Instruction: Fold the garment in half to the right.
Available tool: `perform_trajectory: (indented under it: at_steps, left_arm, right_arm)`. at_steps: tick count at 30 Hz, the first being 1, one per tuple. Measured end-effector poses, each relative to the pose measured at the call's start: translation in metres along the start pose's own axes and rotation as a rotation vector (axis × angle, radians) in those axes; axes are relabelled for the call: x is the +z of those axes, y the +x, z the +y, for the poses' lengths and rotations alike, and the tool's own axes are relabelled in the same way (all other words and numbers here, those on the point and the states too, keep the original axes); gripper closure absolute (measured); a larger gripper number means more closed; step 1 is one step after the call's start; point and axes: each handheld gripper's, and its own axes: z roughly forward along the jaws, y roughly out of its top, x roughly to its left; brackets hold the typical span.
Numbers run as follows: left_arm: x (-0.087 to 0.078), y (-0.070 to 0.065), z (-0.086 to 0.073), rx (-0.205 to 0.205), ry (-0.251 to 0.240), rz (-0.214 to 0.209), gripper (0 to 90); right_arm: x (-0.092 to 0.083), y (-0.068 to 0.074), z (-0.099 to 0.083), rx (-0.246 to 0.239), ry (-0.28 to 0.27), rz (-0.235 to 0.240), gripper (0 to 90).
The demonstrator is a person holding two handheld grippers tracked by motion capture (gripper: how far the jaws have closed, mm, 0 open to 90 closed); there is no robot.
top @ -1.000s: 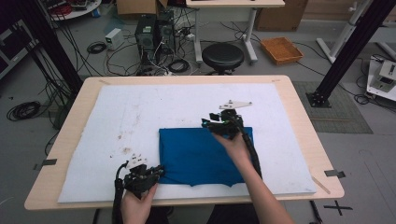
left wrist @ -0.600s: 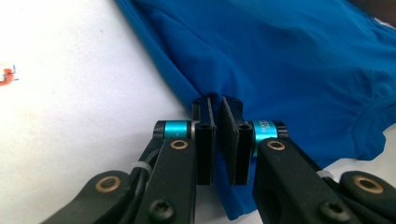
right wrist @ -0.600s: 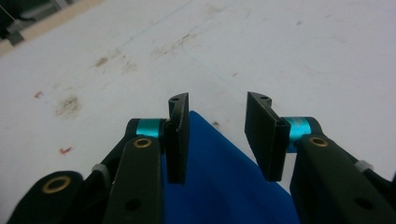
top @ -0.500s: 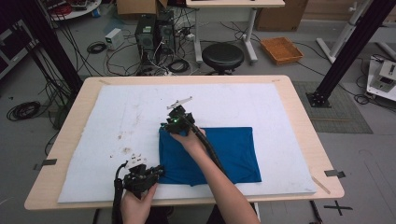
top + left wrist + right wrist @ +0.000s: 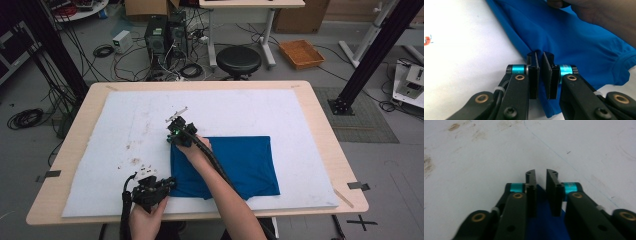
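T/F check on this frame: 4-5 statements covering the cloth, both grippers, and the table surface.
1. The blue cloth lies on a white mat. True.
2. The left gripper is closed on the cloth's edge. True.
3. The right gripper is at the cloth's far right corner. False: it is at the far left corner.
4. The mat is spotless. False: brown stains mark its left part.
5. The cloth is red. False: it is blue.

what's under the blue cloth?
The blue cloth lies on the white mat, which shows bare all round it. Anything directly beneath the cloth is covered and can't be seen.
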Motion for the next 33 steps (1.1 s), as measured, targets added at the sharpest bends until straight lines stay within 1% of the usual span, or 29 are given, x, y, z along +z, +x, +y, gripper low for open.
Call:
perform_trajectory:
  at_steps: [2, 4, 7, 9, 10, 15, 18, 21, 23, 26, 29, 30, 31, 33]
  left_arm:
    - [0.0, 0.0, 0.0, 0.0, -0.001, 0.003, 83.6]
    - [0.0, -0.001, 0.0, 0.001, 0.001, 0.005, 83.7]
    - [-0.001, -0.001, 0.001, -0.001, -0.003, 0.005, 84.0]
    - [-0.002, -0.001, 0.002, 0.005, -0.008, 0.005, 84.2]
    - [-0.003, -0.001, 0.002, 0.005, -0.009, 0.003, 84.3]
    - [-0.006, -0.004, 0.004, 0.026, -0.025, 0.003, 84.6]
    - [-0.007, -0.006, 0.005, 0.036, -0.031, -0.005, 84.6]
    - [-0.009, -0.009, 0.008, 0.036, -0.045, -0.011, 84.7]
    - [-0.011, -0.011, 0.01, 0.045, -0.052, -0.018, 84.8]
    - [-0.014, -0.016, 0.014, 0.055, -0.058, -0.038, 84.8]
    - [-0.014, -0.023, 0.021, 0.077, -0.068, -0.05, 84.8]
    - [-0.014, -0.028, 0.024, 0.076, -0.068, -0.067, 84.8]
    - [-0.013, -0.031, 0.027, 0.084, -0.065, -0.077, 84.8]
    - [-0.012, -0.041, 0.032, 0.096, -0.075, -0.1, 84.9]
  right_arm:
    - [-0.001, 0.001, 0.0, -0.016, -0.003, -0.002, 86.2]
    - [-0.003, 0.001, 0.001, -0.022, -0.013, -0.001, 87.0]
    - [-0.009, 0.0, 0.003, -0.01, -0.035, 0.006, 87.4]
    - [-0.013, -0.002, 0.004, 0.0, -0.05, 0.015, 87.4]
    - [-0.016, -0.003, 0.004, 0.012, -0.059, 0.02, 87.5]
    - [-0.027, -0.008, 0.005, 0.023, -0.097, 0.04, 87.4]
    - [-0.035, -0.011, 0.005, 0.033, -0.117, 0.053, 87.4]
    - [-0.043, -0.015, 0.005, 0.043, -0.141, 0.067, 87.4]
    - [-0.048, -0.018, 0.004, 0.053, -0.158, 0.082, 87.5]
    - [-0.056, -0.024, 0.002, 0.065, -0.177, 0.103, 87.5]
    - [-0.067, -0.031, 0.001, 0.074, -0.198, 0.119, 87.4]
    - [-0.07, -0.033, 0.001, 0.073, -0.204, 0.122, 87.4]
    - [-0.076, -0.036, -0.001, 0.078, -0.213, 0.127, 87.4]
    - [-0.086, -0.041, -0.003, 0.084, -0.226, 0.135, 87.4]
